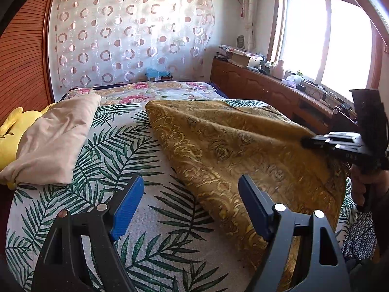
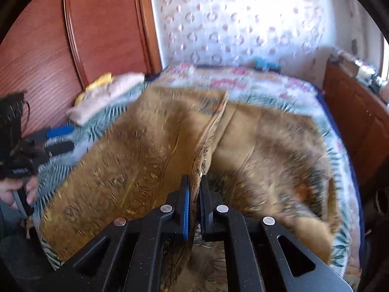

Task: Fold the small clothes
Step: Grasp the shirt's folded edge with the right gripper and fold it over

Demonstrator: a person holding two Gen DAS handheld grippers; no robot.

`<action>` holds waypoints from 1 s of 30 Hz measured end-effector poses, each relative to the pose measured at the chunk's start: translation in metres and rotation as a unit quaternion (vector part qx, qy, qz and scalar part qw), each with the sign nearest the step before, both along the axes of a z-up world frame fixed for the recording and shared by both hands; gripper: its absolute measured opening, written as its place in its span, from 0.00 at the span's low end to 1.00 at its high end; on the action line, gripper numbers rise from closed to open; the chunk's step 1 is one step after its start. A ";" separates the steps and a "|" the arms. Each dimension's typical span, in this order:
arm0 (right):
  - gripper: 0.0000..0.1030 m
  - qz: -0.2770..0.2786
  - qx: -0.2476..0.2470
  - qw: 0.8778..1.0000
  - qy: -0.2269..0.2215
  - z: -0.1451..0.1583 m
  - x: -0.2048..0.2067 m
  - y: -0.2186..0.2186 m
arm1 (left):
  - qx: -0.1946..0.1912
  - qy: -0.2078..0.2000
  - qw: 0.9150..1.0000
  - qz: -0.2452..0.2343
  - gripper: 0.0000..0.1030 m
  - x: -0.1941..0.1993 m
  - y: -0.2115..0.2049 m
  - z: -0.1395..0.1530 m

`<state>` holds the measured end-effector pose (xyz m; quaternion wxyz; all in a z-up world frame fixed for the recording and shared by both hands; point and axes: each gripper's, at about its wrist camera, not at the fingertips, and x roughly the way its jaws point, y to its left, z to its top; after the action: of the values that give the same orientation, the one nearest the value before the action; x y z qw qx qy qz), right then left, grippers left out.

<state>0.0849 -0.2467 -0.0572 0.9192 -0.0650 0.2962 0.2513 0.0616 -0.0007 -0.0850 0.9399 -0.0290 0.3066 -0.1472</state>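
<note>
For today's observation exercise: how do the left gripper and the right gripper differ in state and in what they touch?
The left gripper stands wide open; the right gripper is shut. Nothing lies between the left gripper's blue pads, while the right gripper pinches a raised fold of the gold patterned cloth. The left gripper hovers at the cloth's edge over the palm-leaf bedspread; the right gripper sits over the cloth itself. Both point down at the bed.

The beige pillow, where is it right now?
In the left wrist view the beige pillow lies at the left of the bed, on the palm-leaf sheet, against a yellow cushion, clear of the gold cloth.
</note>
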 end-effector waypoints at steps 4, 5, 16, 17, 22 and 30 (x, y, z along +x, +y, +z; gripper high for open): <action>0.05 -0.037 0.006 0.999 -0.026 0.014 -0.017 -0.025 | 0.001 0.003 1.000 -0.006 0.78 0.000 -0.004 0.000; 0.05 -0.046 0.003 0.998 -0.031 0.016 -0.021 -0.032 | 0.002 0.004 1.000 -0.009 0.78 0.000 -0.005 0.000; 0.05 -0.137 -0.034 0.990 -0.008 -0.009 -0.042 -0.093 | 0.008 0.003 1.000 -0.028 0.78 -0.003 -0.023 0.005; 0.05 -0.136 -0.033 0.990 -0.003 -0.012 -0.043 -0.093 | 0.009 0.004 0.999 -0.030 0.78 -0.002 -0.024 0.005; 0.08 -0.125 -0.050 0.991 0.001 0.001 -0.031 -0.089 | 0.016 0.007 0.999 -0.034 0.78 -0.001 -0.030 0.004; 0.41 -0.095 -0.047 0.994 -0.035 0.037 0.000 -0.084 | 0.017 0.009 0.999 -0.034 0.78 0.000 -0.035 0.004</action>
<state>0.0845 -0.3309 -0.0203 0.9446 -0.0883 0.2801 0.1467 0.0612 -0.0353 -0.0807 0.9318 -0.0036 0.3188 -0.1735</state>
